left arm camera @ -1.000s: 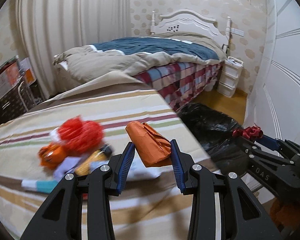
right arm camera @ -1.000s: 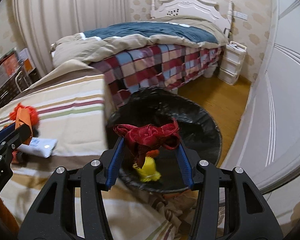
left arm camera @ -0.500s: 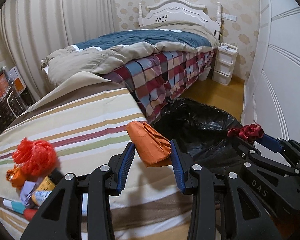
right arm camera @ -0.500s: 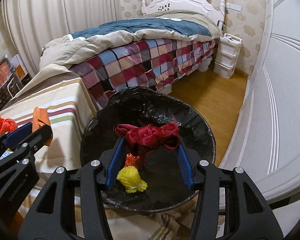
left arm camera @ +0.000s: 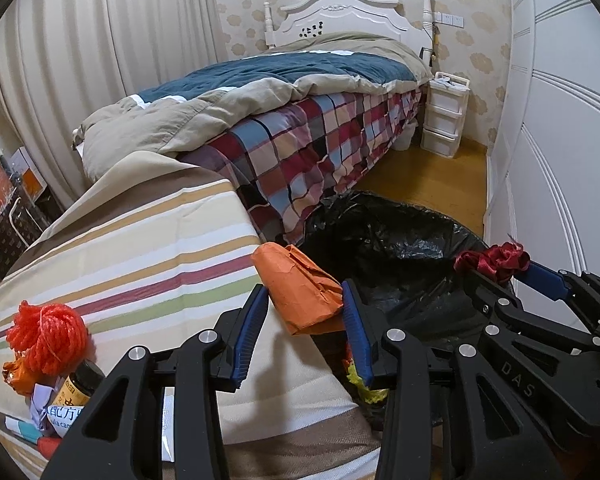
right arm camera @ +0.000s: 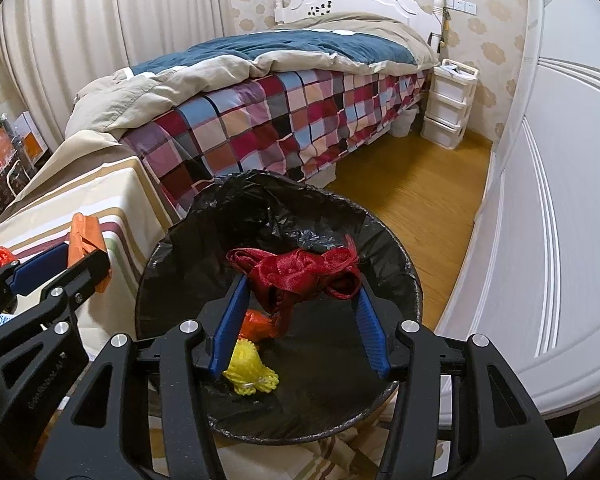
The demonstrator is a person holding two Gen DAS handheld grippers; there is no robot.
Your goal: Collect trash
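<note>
My left gripper (left arm camera: pixel 304 300) is shut on a crumpled orange paper (left arm camera: pixel 296 280) and holds it over the edge of the striped table, just left of the black-lined bin (left arm camera: pixel 380 240). My right gripper (right arm camera: pixel 300 286) hangs over the bin (right arm camera: pixel 380 240) with a red ribbon (right arm camera: pixel 296 268) stretched between its fingertips. Its jaws are opening, and the ribbon still touches both pads. Down in the bin lie a yellow net bundle (right arm camera: pixel 252 372) and an orange scrap (right arm camera: pixel 260 324). The ribbon (left arm camera: pixel 496 258) also shows at the right of the left wrist view.
On the striped tablecloth (left arm camera: pixel 140 248) at the left lie a red-orange twine ball (left arm camera: pixel 46 336), a small brown bottle (left arm camera: pixel 78 384) and paper scraps. A bed with a checked cover (left arm camera: pixel 300 152) stands behind the bin. A white drawer unit (left arm camera: pixel 444 120) and wardrobe doors (left arm camera: pixel 560 160) border the wooden floor.
Both grippers have moved right, toward and over the bin, with their loads still in them. The right gripper's jaws now stand wider, and the ribbon is spread further between them.
</note>
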